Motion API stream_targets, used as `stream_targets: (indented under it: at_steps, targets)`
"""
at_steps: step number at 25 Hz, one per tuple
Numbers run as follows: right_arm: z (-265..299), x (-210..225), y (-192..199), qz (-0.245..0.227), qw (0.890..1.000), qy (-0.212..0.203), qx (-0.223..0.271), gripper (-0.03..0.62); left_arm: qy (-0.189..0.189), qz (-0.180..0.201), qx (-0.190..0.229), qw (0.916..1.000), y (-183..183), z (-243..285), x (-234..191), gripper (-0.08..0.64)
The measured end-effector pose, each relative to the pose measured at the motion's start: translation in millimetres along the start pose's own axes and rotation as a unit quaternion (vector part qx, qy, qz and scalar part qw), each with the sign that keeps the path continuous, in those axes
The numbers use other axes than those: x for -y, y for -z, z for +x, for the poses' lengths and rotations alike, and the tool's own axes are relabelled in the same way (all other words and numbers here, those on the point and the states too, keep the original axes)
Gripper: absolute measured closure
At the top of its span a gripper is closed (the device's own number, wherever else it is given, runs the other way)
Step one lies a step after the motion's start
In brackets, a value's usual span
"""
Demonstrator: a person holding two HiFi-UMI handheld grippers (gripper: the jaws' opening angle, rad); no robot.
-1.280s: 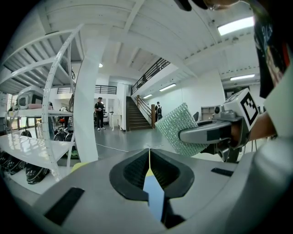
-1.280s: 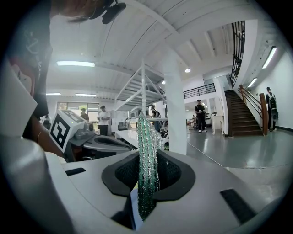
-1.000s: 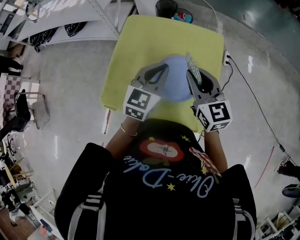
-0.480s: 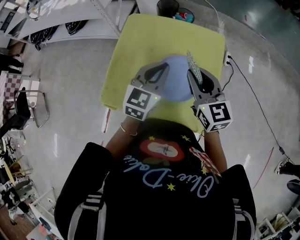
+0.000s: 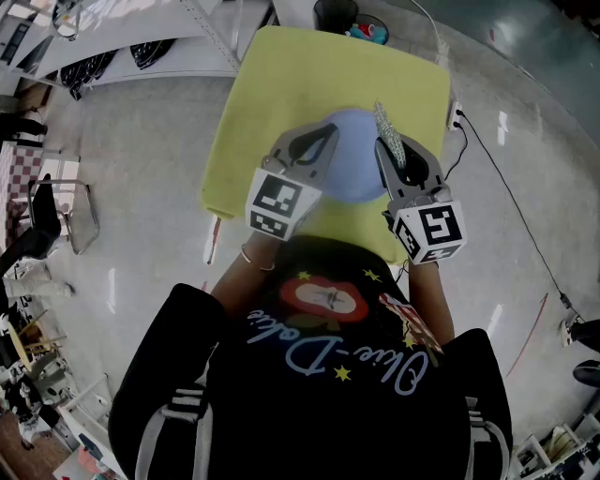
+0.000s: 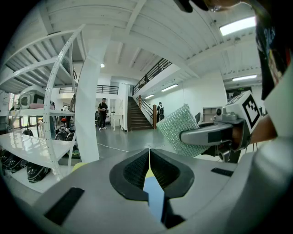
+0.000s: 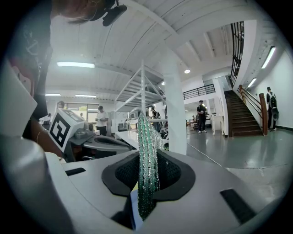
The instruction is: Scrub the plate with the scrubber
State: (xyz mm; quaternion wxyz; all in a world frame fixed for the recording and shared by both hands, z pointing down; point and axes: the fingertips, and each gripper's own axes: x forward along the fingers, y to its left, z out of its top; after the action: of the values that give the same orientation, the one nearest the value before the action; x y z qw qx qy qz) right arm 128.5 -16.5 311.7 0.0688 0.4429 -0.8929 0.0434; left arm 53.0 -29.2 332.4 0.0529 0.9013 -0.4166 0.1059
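A round blue plate lies on the yellow table, between my two grippers. My left gripper hovers over the plate's left rim, and its jaws are shut with nothing visible between the pads. Through the slot under them a strip of the plate shows. My right gripper is at the plate's right rim, shut on a silvery-green mesh scrubber. The scrubber stands on edge and sticks forward past the jaws. It also shows in the left gripper view as a scrubber.
A black bin stands beyond the table's far edge. A cable trails over the floor at right and a chair stands at left. White shelving rises ahead, with people farther back in the hall.
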Motion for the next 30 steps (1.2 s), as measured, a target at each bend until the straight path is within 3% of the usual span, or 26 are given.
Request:
stream_targets:
  at_steps: [5,13,30]
  targets:
    - [0.3,2.5,-2.4,0.019,1.000,-0.002,0.012,0.534,0.002,0.001,0.002,1.0000,-2.0,3.3,0.2,0.552]
    - [5.0,-2.5,-0.9,-0.001,1.000,-0.010,0.000,0.534,0.002,0.001,0.004,1.0000,-2.7,3.7,-2.0,0.552]
    - [7.2,0.4,-1.9,0.006,1.000,-0.015,0.000,0.534,0.011,0.001,0.003,0.9999,-4.7,9.7,3.4,0.552]
